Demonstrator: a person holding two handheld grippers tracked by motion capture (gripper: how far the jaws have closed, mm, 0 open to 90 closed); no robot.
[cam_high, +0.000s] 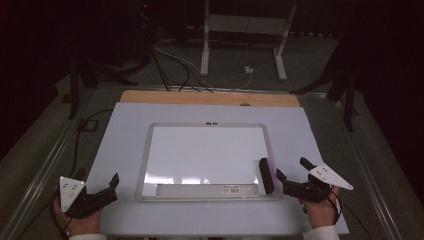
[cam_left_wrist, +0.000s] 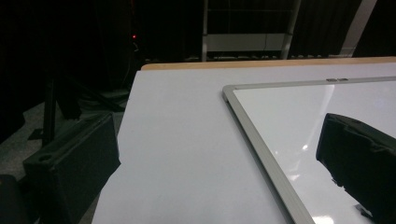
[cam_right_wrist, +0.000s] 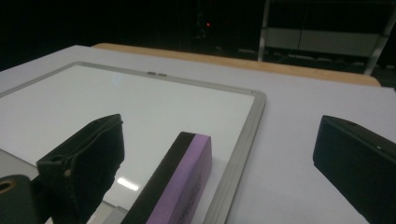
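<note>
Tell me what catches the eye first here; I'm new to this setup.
The whiteboard lies flat in the middle of the pale table, its surface bare and glossy. A purple and black eraser stands on edge at the board's near right corner, between the open fingers of the right gripper, which do not press it. The left gripper rests off the board's near left corner.

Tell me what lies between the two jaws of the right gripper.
In the right gripper view, the purple and black eraser stands between the open jaws of the right gripper, on the whiteboard, untouched by either.
</note>
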